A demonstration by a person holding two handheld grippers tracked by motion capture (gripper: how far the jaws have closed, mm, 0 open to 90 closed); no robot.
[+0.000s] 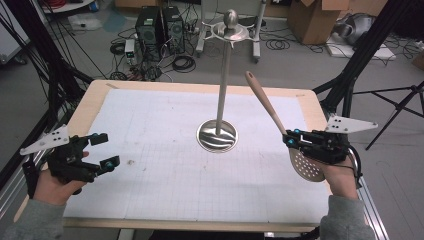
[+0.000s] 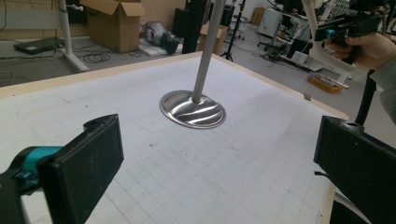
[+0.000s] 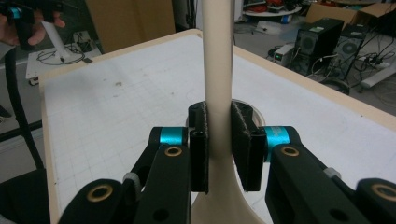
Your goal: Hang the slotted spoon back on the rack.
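Note:
A perforated skimmer spoon with a cream handle (image 1: 263, 101) is held tilted on the right side of the table, its round head (image 1: 306, 165) low near the hand. My right gripper (image 1: 295, 137) is shut on the handle's lower end; in the right gripper view both pads (image 3: 243, 140) press on the handle (image 3: 218, 60). A metal utensil stand with a round base (image 1: 217, 136) and a hooked top (image 1: 230, 27) rises at the table's middle. My left gripper (image 1: 106, 149) hovers at the left, open, with nothing between its wide-set jaws (image 2: 219, 168).
White gridded paper (image 1: 160, 165) covers the wooden table (image 1: 95, 100). Computer towers (image 1: 160, 27), cables and cardboard boxes (image 1: 320, 17) lie on the floor beyond the far edge. Black tripod legs (image 1: 400, 107) stand to the right of the table.

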